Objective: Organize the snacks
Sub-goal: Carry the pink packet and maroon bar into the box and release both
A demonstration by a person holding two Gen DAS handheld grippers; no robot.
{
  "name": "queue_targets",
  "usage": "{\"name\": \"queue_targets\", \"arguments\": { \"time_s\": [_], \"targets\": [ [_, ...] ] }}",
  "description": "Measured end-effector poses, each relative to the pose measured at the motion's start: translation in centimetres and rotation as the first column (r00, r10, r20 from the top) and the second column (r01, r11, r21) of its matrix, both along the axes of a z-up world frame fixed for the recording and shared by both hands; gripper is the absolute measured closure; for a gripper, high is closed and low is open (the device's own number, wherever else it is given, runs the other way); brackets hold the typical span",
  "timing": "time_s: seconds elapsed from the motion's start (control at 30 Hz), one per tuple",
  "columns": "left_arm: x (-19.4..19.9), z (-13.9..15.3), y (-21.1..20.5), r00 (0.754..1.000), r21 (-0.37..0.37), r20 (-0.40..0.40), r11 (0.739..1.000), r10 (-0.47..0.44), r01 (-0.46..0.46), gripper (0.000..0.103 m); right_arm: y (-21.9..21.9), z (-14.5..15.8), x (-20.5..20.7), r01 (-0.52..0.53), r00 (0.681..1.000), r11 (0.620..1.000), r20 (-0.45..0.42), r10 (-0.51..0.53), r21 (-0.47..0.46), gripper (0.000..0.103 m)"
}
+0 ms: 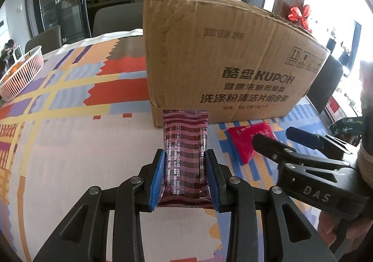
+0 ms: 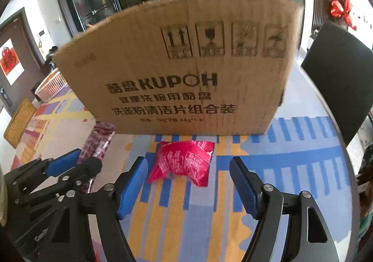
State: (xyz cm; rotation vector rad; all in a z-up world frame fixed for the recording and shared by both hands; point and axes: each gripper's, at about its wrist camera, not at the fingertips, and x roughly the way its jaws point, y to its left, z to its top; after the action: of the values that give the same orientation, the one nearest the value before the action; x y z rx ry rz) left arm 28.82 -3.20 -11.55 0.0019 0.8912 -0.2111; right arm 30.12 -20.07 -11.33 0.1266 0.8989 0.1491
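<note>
My left gripper (image 1: 185, 157) is shut on a dark maroon striped snack bar (image 1: 185, 157), which stands upright between its blue pads just in front of the cardboard box (image 1: 228, 59). The same snack bar (image 2: 98, 143) shows at the left of the right wrist view, in the left gripper (image 2: 77, 161). A red snack packet (image 2: 184, 161) lies on the tablecloth before the box. My right gripper (image 2: 188, 175) stands open just short of it, pads apart on either side and not touching it. In the left wrist view the red packet (image 1: 247, 143) sits partly behind the right gripper (image 1: 279, 138).
A large brown cardboard box (image 2: 181, 70) with printed text stands on the patterned tablecloth (image 1: 70, 122). A white basket (image 1: 21, 73) with oranges sits at the far left. Dark chairs (image 2: 342, 75) stand around the table. A woven mat (image 2: 18, 122) lies at the left.
</note>
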Motion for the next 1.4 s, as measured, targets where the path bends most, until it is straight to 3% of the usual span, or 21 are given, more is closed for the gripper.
{"name": "queue_targets", "arguments": {
  "time_s": [0.27,0.47,0.6,0.93,1.1,1.4],
  "targets": [
    [1.0,-1.1,-0.3,1.0,0.003,-0.031,1.0,-0.006,0.006,0.069,0.1,-1.8,1.7,0.003,0.999,1.0,-0.04,-0.002,0.02,0.03],
    [1.2,-1.4,-0.3,0.999,-0.01,-0.042,1.0,-0.003,0.002,0.069,0.8,-2.1,1.9,-0.02,0.999,1.0,-0.047,0.021,0.007,0.053],
    [1.0,-1.2,-0.1,0.999,-0.016,-0.041,1.0,0.0,-0.001,0.069,1.7,-1.9,1.6,-0.025,0.999,1.0,-0.032,0.025,-0.008,0.056],
    [-1.6,1.2,0.3,1.0,-0.062,-0.004,0.998,0.009,-0.009,0.069,2.0,0.8,-1.2,-0.01,0.999,1.0,0.036,0.01,-0.006,0.056],
    [-2.8,2.9,0.1,1.0,-0.045,0.029,0.999,0.009,-0.008,0.069,1.2,2.9,-2.9,0.002,0.997,1.0,0.081,-0.003,0.01,0.056],
    [-4.0,7.7,-0.1,0.992,-0.047,0.128,0.999,-0.007,0.013,0.069,0.4,7.4,-4.9,0.018,0.986,1.0,0.166,-0.019,0.006,0.056]
  ]
}}
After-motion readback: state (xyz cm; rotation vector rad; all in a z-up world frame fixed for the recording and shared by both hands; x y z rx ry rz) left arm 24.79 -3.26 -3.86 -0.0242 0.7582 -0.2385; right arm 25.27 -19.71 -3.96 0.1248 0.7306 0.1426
